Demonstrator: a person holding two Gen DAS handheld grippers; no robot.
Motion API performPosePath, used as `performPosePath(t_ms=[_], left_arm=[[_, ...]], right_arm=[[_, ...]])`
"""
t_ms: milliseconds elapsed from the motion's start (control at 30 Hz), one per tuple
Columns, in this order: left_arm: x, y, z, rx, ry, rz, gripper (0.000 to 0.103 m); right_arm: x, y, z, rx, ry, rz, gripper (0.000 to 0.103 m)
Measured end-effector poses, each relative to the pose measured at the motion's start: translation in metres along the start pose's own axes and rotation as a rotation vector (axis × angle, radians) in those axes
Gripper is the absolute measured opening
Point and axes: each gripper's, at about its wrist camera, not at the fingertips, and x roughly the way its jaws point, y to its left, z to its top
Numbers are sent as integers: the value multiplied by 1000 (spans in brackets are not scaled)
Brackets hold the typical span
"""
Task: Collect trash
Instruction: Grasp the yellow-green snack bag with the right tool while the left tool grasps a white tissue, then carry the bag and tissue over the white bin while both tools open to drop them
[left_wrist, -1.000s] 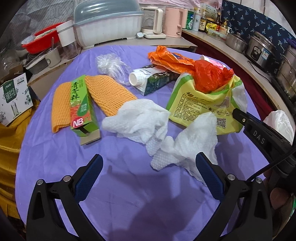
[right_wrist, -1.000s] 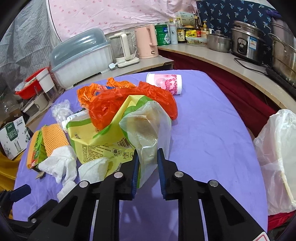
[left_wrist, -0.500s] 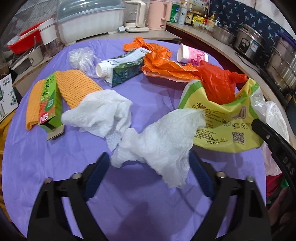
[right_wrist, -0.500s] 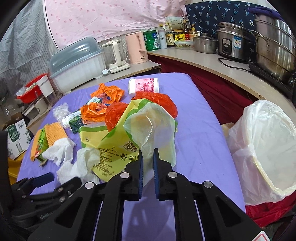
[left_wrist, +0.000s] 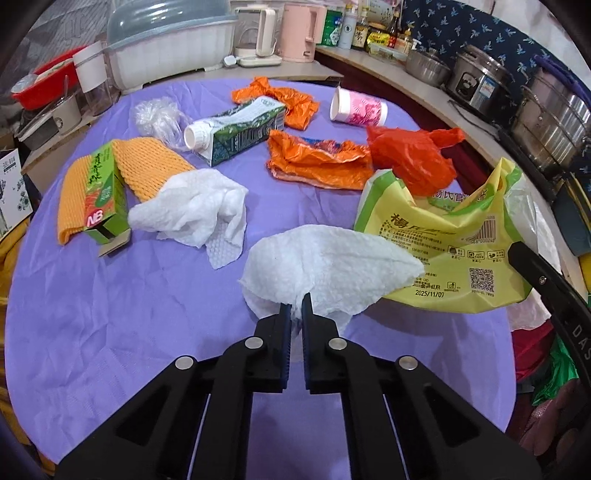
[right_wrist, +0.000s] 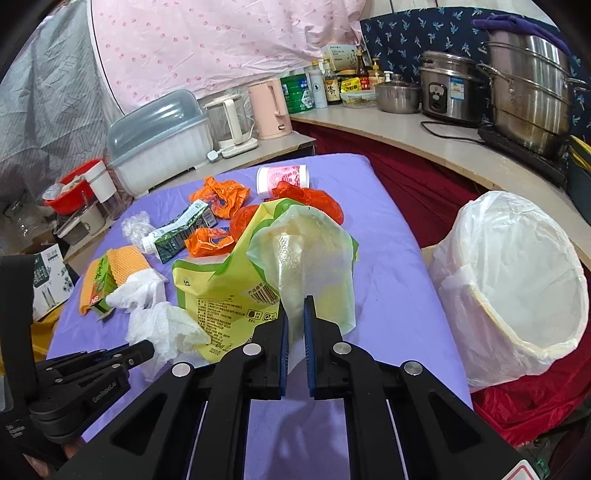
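Observation:
My left gripper is shut on a white paper towel and holds it above the purple table. My right gripper is shut on a yellow-green plastic bag, lifted off the table; the bag also shows in the left wrist view. A white-lined trash bin stands beside the table at the right. The left gripper also shows in the right wrist view with the towel.
On the table lie a second paper towel, a green box on orange foam net, a milk carton, orange wrappers, a red bag, a pink cup. Counter with pots behind.
My left gripper closed on the nearer paper towel and lifted it. My right gripper raised the yellow-green bag and swung right, so the bin came into view.

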Motion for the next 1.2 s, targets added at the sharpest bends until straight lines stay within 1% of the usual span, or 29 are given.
performPosePath(t_ms=[333,500,600,667,733,900,933,1033,1100,1200], left_arm=[[-64,-16,-5,32,-110,-62,4],[-90,-38,-1,78,-160,-103,4],[-101,-58,3,111,-176,-148,4],[-107,-78,6,144,-190,-180,4],[-111,-98,9,179,-200,-208,4],[-113,-157,14,265,-192,-309,4],[-112,-171,14,288,-189,-335,4],[-104,-211,14,354,-173,-389,5],[-95,-234,13,383,-159,-411,5],[-75,-265,14,426,-135,-452,5]], right_arm=[[-57,-14,6,39,-119,-29,7],[-85,-33,7,75,-182,-67,7],[-101,-49,7,100,-218,-104,7],[-111,-64,5,116,-245,-153,7],[-119,-78,5,140,-260,-180,7],[-140,-133,0,228,-293,-292,7],[-141,-140,0,240,-295,-306,7],[-145,-174,-4,302,-296,-372,7],[-146,-195,-8,340,-299,-417,7],[-147,-217,-14,362,-303,-497,7]])
